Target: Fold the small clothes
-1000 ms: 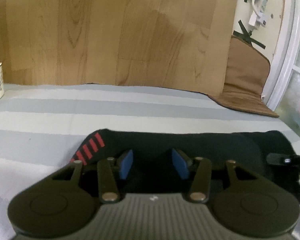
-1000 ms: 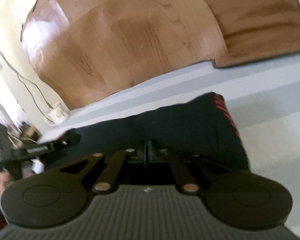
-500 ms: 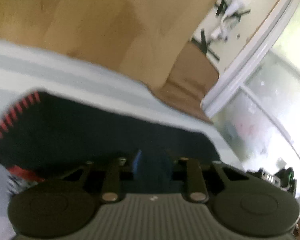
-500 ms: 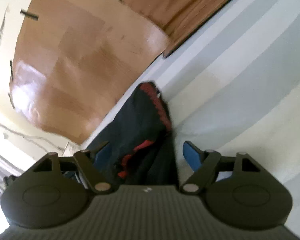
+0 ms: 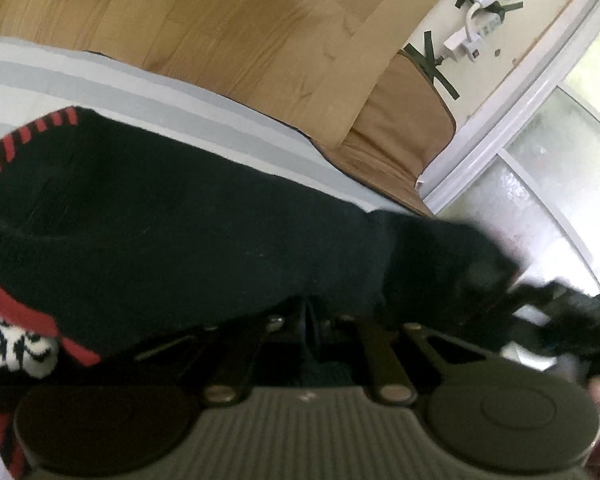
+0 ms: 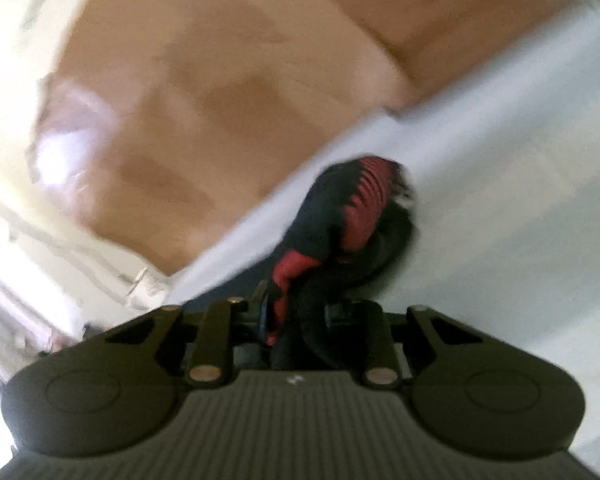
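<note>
A black sock (image 5: pixel 204 236) with red stripes at its cuff lies stretched over the grey striped cloth (image 5: pixel 60 80). My left gripper (image 5: pixel 308 320) is shut on the sock's near edge; its fingertips are hidden under the fabric. In the blurred right wrist view the sock (image 6: pixel 340 224) hangs bunched, black and red, and my right gripper (image 6: pixel 296 320) is shut on its end. The right gripper shows as a dark blur at the right of the left wrist view (image 5: pixel 572 320).
A wood-patterned board (image 5: pixel 240 28) stands behind the cloth, with a brown cushion (image 5: pixel 404 132) beside it. A window frame (image 5: pixel 520 120) and a taped power strip (image 5: pixel 480 28) are at the right. A white and black patterned piece (image 5: pixel 12 344) lies at the lower left.
Both views have swung and tilted. My left gripper closed on the sock. My right gripper opened half a second ago and is now shut on the sock's bunched end, lifted off the cloth.
</note>
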Motion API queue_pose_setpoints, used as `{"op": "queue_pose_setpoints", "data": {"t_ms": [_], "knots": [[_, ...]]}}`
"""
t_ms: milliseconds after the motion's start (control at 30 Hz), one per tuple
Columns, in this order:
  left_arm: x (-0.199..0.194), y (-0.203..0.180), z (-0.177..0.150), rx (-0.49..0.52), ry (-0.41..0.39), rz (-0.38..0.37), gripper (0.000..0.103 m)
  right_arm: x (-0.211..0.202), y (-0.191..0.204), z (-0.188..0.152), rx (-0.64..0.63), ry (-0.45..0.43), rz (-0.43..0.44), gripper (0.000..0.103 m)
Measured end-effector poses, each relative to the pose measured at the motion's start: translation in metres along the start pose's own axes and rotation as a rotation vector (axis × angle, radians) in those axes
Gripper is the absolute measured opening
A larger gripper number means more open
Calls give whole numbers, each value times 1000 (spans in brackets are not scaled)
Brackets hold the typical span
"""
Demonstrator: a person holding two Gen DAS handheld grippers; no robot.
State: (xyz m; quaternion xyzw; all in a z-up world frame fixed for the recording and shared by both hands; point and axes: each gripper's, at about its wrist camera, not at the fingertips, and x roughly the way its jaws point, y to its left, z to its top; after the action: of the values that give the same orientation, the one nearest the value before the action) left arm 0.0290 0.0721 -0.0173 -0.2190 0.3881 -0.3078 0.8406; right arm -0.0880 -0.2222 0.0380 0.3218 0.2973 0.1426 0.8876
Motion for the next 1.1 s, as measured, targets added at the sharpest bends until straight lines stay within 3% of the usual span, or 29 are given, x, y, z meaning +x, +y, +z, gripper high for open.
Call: {"op": "queue_pose_setpoints", "data": {"t_ms": [100,200,367,567,700,867,1000,1100], "knots": [[-17,3,3,-39,-20,-34,6,9,54,6,-206,9,9,26],[-67,16,1,-65,-157,-85,9,34,104,3,-398,45,3,26],[-146,59,-8,-170,-349,13,16,97,163,-25,-619,190,61,28],[-178,89,-16,-261,-416,68,26,181,190,-86,-790,419,104,30],[-165,82,-2,-213,-391,54,29,175,196,-93,-832,427,178,58],[-131,60,27,-113,-334,56,30,137,196,-79,-854,381,246,58],[-107,68,38,-132,-287,106,29,96,190,-46,-835,247,281,57],[-96,79,38,-170,-257,137,29,89,183,-23,-811,140,234,57]]}}
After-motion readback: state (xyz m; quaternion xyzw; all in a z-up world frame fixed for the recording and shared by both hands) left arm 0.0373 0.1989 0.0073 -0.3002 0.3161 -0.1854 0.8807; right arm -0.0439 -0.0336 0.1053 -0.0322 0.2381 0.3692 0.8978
